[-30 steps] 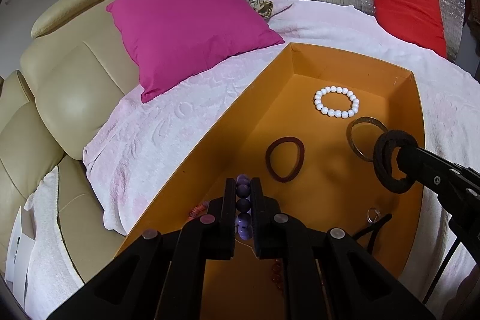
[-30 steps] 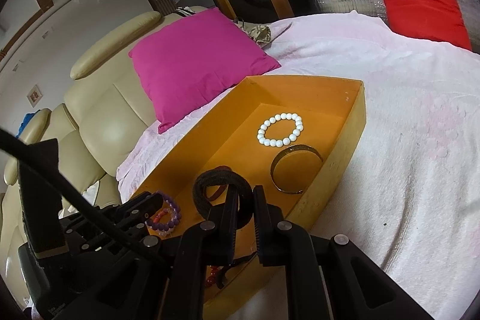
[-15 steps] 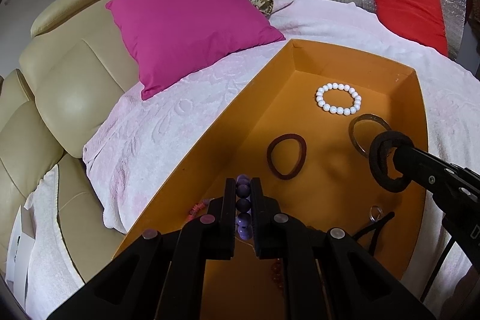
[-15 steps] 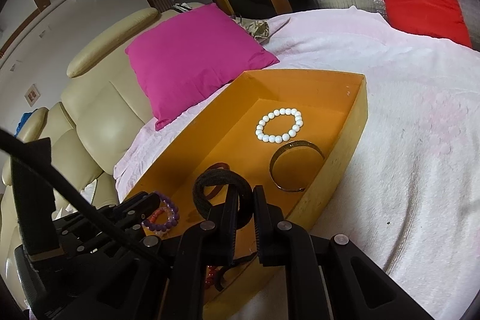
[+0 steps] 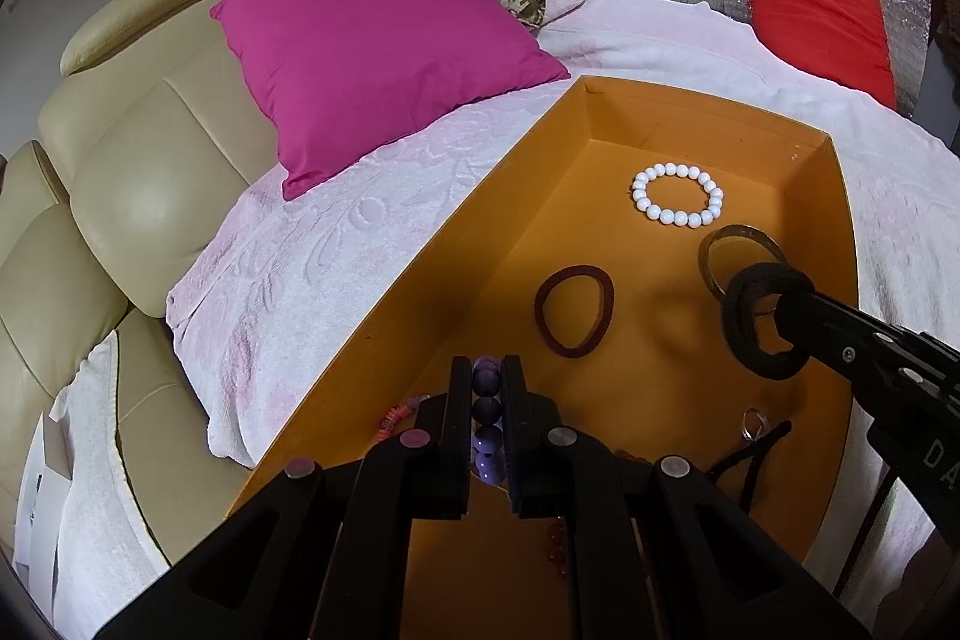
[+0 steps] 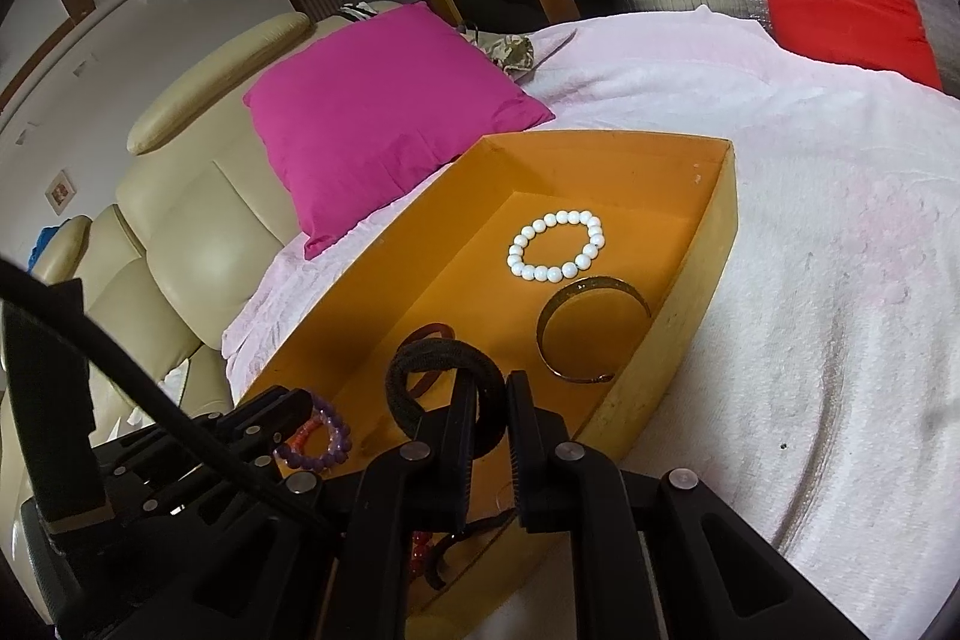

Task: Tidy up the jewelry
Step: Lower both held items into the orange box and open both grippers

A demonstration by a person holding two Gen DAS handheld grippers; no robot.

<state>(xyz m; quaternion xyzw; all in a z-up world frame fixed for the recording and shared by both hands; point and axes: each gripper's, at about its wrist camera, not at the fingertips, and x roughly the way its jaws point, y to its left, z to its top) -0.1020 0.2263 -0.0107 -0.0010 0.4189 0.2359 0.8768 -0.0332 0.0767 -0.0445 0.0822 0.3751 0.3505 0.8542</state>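
Two grippers: both over the near end of the orange tray [image 5: 630,106], which sits on my pink-white bedspread [image 5: 360,244].
Left gripper [image 5: 487,391]: clamped on the purple bead bracelet [image 5: 487,409]; beads line up between my pads, and the rest of the loop hangs out of the jaws in the right wrist view.
Right gripper [image 6: 487,403]: jaws have just opened a little; the black hair tie [image 6: 441,370] sits between them and the grip looks looser, though I cannot tell whether the pads have left it.
Black hair tie, position: raised above the tray floor, just in front of the metal bangle [image 6: 591,331] from the left wrist view.
White bead bracelet [image 5: 677,194]: flat on the tray floor near the far end, apart from the bangle.
Dark red hair tie [image 5: 575,310]: flat on the floor, mid-tray, between my two grippers.
Small ring [image 5: 755,424] and black cord [image 5: 750,460]: near the right wall at the near end.
Surroundings: magenta cushion [image 5: 372,52] against the cream headboard [image 5: 138,196]; red cushion [image 5: 816,16] at the far side.
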